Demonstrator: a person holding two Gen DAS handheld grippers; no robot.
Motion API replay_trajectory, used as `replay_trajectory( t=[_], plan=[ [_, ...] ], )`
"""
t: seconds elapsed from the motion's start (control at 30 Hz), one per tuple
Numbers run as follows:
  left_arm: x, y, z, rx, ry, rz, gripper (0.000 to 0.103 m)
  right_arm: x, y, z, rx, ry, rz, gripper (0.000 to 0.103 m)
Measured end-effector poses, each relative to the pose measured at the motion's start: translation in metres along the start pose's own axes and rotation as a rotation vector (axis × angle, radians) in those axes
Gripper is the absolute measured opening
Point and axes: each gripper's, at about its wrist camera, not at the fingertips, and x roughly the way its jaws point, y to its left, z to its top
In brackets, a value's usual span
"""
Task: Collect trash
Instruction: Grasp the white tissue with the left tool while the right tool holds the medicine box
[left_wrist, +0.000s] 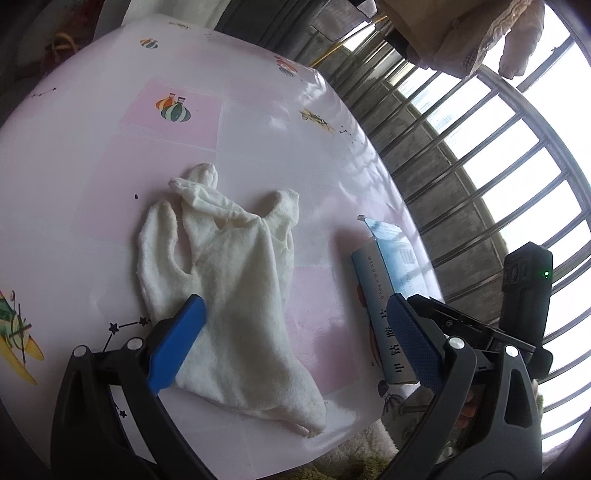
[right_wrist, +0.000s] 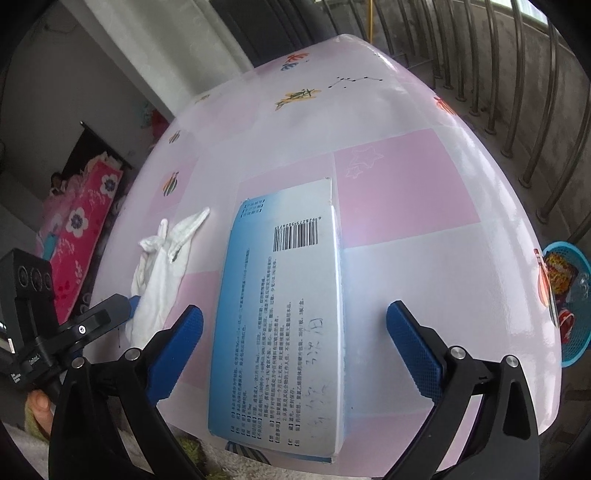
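Barcoded blue-white medicine box (right_wrist: 284, 314) lies between wide-spread right tool (right_wrist: 295, 354).

Domestic setting: table (right_wrist: 406, 258) under a pink cartoon-print cover, window bars (left_wrist: 480, 155), hanging laundry (left_wrist: 480, 33), floral bedding (right_wrist: 77, 229).
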Motion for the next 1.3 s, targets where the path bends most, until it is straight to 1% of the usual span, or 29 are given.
replay_trajectory(
  t=[0.17,0.33,0.43,0.73,1.07,1.2,1.27,1.3],
  plan=[
    [0.001,-0.003,0.003,0.02,0.003,0.024,0.094,-0.002,-0.007,-0.001,0.028,-0.025,0.047,0.097],
    [0.003,-0.01,0.001,0.048,0.006,0.057,0.094,-0.004,-0.019,-0.001,0.11,-0.049,0.118,0.097],
    [0.004,-0.011,0.003,0.057,0.007,0.067,0.094,-0.004,-0.023,0.001,0.137,-0.047,0.143,0.097],
    [0.006,-0.014,0.003,0.084,0.012,0.089,0.094,-0.001,-0.022,0.004,0.132,-0.021,0.136,0.097],
    [0.008,-0.016,0.003,0.099,0.013,0.102,0.094,0.003,-0.011,0.005,0.093,-0.003,0.084,0.097],
    [0.008,-0.017,0.002,0.101,0.012,0.104,0.094,0.003,-0.012,0.005,0.101,-0.003,0.096,0.097],
    [0.008,-0.018,0.002,0.109,0.013,0.109,0.094,0.001,-0.016,0.005,0.128,-0.004,0.119,0.097],
    [0.01,-0.019,0.002,0.127,0.018,0.124,0.094,0.001,-0.02,0.006,0.15,-0.006,0.14,0.097]
  ],
)
